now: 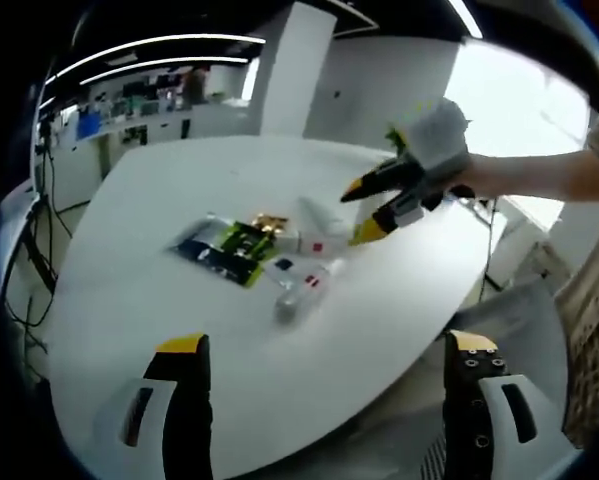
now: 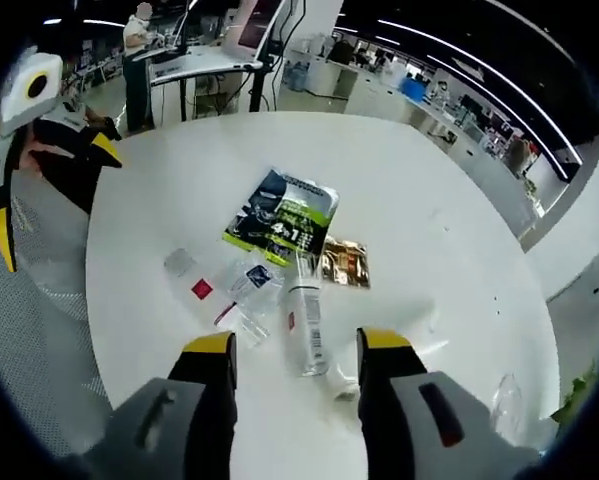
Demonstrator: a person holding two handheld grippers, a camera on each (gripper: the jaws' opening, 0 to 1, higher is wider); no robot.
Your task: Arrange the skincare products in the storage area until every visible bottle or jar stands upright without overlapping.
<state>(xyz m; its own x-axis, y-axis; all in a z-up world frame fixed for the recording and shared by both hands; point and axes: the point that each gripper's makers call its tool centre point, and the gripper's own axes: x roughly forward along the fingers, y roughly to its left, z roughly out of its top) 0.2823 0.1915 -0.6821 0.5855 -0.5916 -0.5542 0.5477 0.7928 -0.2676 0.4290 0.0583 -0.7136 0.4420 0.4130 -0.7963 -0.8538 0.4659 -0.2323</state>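
Right gripper (image 2: pixel 289 355) jaws apart above lying white cylindrical bottle (image 2: pixel 306 327) | left gripper (image 1: pixel 324 365) jaws apart | round white bench (image 2: pixel 429 230), open office | bottle's long axis runs along the jaws, beside green-black sachet (image 2: pixel 282 212)

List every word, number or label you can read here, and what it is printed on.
"4:1", roughly, on the black-and-green packet; the digits are blurred and uncertain.
Red label on the lying white tube: too small to read.
Gold sachet: print unreadable.
Clear red-marked sachets: blurred, unreadable.
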